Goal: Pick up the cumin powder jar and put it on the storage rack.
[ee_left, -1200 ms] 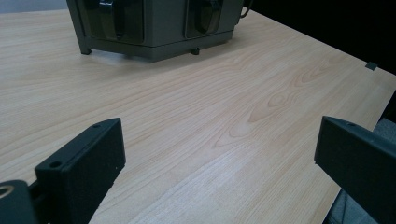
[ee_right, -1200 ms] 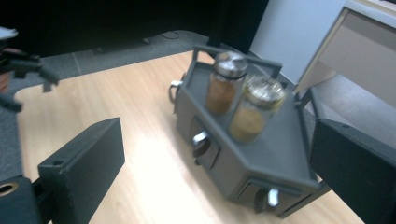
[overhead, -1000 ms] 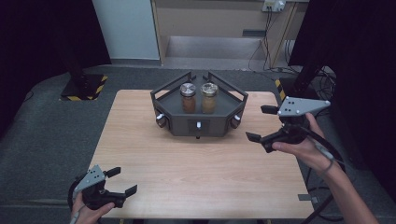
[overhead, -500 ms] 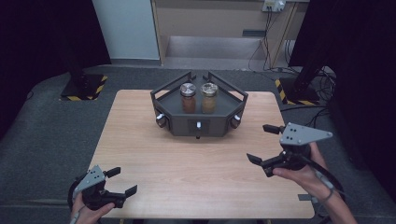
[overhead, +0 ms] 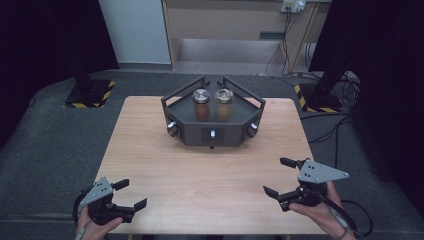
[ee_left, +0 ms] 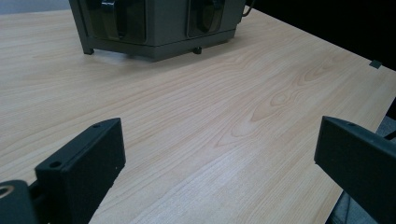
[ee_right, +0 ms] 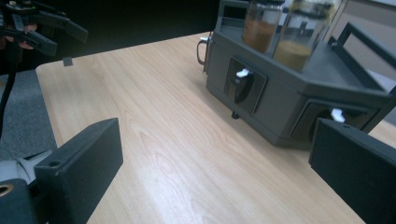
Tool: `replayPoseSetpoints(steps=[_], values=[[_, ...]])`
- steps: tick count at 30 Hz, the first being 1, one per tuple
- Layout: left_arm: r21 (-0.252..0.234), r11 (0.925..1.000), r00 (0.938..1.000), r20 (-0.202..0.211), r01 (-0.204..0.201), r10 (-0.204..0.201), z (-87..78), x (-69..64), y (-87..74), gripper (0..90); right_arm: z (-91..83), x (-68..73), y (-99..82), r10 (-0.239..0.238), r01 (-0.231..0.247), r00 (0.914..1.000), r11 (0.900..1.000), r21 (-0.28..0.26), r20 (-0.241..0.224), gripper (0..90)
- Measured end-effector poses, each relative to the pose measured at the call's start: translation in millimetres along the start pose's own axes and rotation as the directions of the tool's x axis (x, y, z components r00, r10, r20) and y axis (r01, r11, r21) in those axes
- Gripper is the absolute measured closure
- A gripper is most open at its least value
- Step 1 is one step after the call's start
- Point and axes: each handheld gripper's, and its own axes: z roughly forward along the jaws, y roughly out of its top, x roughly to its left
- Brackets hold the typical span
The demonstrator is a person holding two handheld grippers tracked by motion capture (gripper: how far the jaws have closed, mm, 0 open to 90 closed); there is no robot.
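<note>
At the table's [overhead: 200, 165] far middle, a dark rack [overhead: 212, 127] holds two spice jars [overhead: 201, 104]. Near the front corners, left tongs [overhead: 129, 195] and right tongs [overhead: 277, 176] hover, jaws apart, empty.

A wooden table [overhead: 150, 150] stands on grey carpet [overhead: 50, 130]; cables [overhead: 340, 115] trail right.
</note>
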Motion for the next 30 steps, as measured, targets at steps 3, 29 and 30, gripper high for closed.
replayPoseSetpoints(steps=[3, 29, 30], values=[[0.000, 1.0000, 1.0000, -0.002, 0.001, -0.001, -0.1, 0.0, 0.0, 1.1, 2.0, 1.3, -9.0, 0.010, -0.010, 1.0000, 0.9999, 0.002, 0.002, 3.5], [-0.006, 1.0000, 1.0000, -0.005, -0.002, 0.002, -0.4, -0.9, -0.5, 1.1, 12.1, 14.1, -97.9, 0.108, -0.107, 0.9932, 0.9939, -0.025, 0.042, 2.6], [-0.006, 1.0000, 1.0000, -0.005, -0.001, 0.001, -0.3, -0.9, -0.5, 1.1, 11.9, 14.7, -99.6, 0.113, -0.112, 0.9925, 0.9933, -0.026, 0.046, 1.7]])
